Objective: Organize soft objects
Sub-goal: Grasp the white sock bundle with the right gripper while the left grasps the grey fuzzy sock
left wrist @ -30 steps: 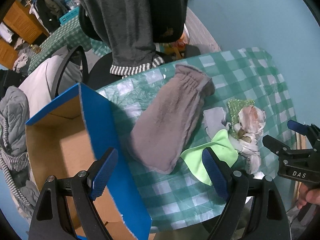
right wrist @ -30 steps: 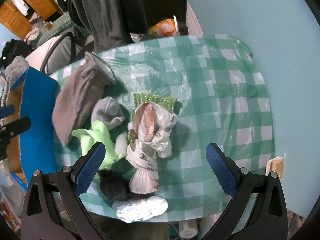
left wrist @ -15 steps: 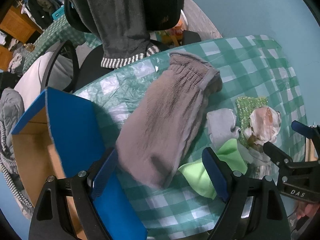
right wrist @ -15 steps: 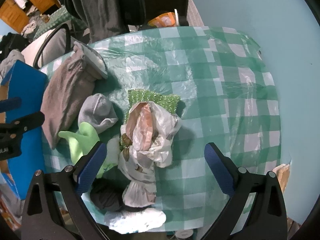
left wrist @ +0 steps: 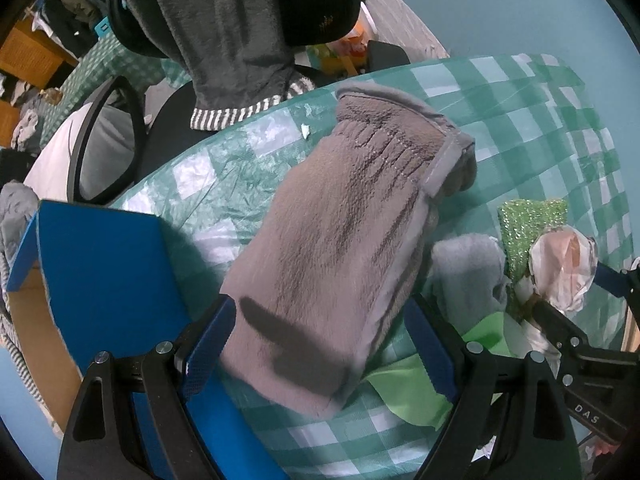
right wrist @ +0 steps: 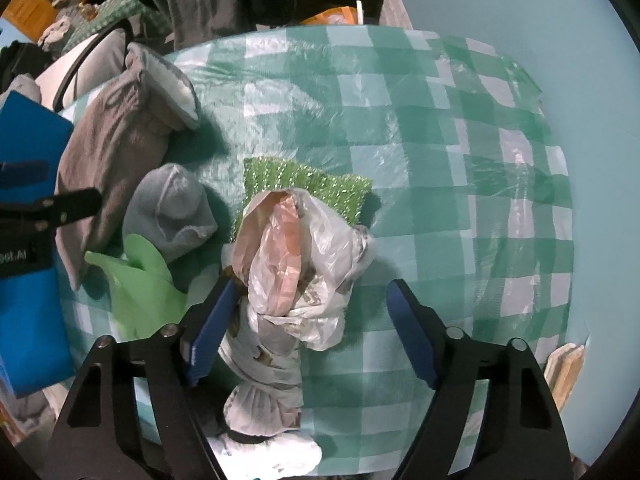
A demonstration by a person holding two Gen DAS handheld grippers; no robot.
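A long grey fleece sleeve (left wrist: 340,240) lies on the green checked table; it also shows in the right wrist view (right wrist: 112,152). My left gripper (left wrist: 320,356) is open with its blue pads on either side of the sleeve's near end. My right gripper (right wrist: 312,328) is open around a crumpled plastic bag bundle (right wrist: 296,276), which lies partly on a glittery green sponge (right wrist: 304,188). A small grey sock (right wrist: 172,212) and a lime green cloth (right wrist: 140,284) lie between the sleeve and the bag.
A blue cardboard box (left wrist: 100,272) stands open at the table's left edge. An office chair draped with dark clothes (left wrist: 240,24) stands behind the table. A pale blue wall (right wrist: 560,40) runs along the right. A white wad (right wrist: 276,456) lies at the near edge.
Both grippers have moved forward and down. The left one now straddles the end of the grey sleeve, and the right one has closed in around the plastic bag bundle.
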